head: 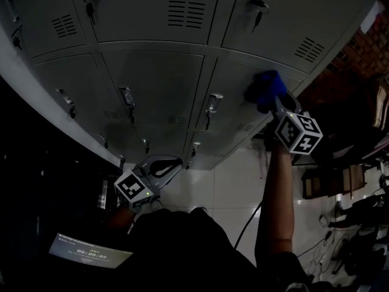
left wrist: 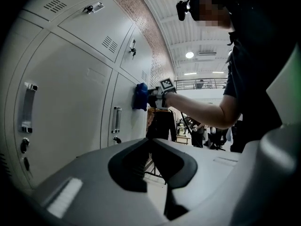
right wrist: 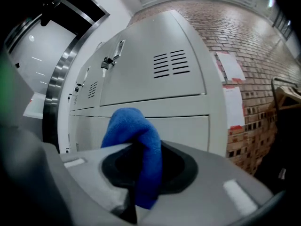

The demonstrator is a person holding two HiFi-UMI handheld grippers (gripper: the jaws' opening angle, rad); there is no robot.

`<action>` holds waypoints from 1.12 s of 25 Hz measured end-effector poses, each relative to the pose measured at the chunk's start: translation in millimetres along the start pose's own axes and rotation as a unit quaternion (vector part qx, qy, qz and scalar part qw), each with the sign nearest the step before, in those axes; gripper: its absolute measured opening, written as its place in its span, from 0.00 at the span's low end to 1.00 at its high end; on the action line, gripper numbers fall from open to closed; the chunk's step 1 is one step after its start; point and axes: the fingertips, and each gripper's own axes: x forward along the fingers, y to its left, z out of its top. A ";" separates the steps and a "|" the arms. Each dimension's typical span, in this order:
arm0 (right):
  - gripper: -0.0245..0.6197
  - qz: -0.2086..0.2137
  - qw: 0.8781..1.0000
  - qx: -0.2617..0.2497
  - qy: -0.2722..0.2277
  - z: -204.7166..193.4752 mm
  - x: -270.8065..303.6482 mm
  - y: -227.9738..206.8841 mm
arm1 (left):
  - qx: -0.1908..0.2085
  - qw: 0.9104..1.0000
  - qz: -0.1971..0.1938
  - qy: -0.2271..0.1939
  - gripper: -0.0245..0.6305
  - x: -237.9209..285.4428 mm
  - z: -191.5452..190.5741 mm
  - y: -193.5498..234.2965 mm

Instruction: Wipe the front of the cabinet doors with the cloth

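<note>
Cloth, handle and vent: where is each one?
cloth (right wrist: pixel 131 128), right gripper view, upper part of its blue fold.
handle (left wrist: pixel 28 108), left gripper view, middle of its bar.
vent (right wrist: pixel 171 63), right gripper view, middle slots.

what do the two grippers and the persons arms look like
Both the left gripper and the right gripper have pale grey moulded shells with black lining round the jaws. Each carries a white cube printed with black square markers. A thin dark cable hangs beside the right arm. The person wears a dark short-sleeved top, which leaves the forearms bare.
</note>
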 end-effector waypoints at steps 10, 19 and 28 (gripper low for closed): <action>0.15 -0.090 0.996 0.002 0.003 -2.7 -34.6 -87.6 | 0.002 1.000 -0.006 0.004 0.05 10.0 -7.0 -4.0; 0.15 -0.098 0.995 -0.010 -0.014 -8.9 -49.6 -82.8 | -0.006 1.000 0.001 0.010 0.05 5.0 -12.0 -2.6; 0.15 0.046 0.999 -0.012 0.007 -48.4 3.3 67.4 | -0.008 1.000 0.018 0.009 0.05 -8.2 -13.5 6.4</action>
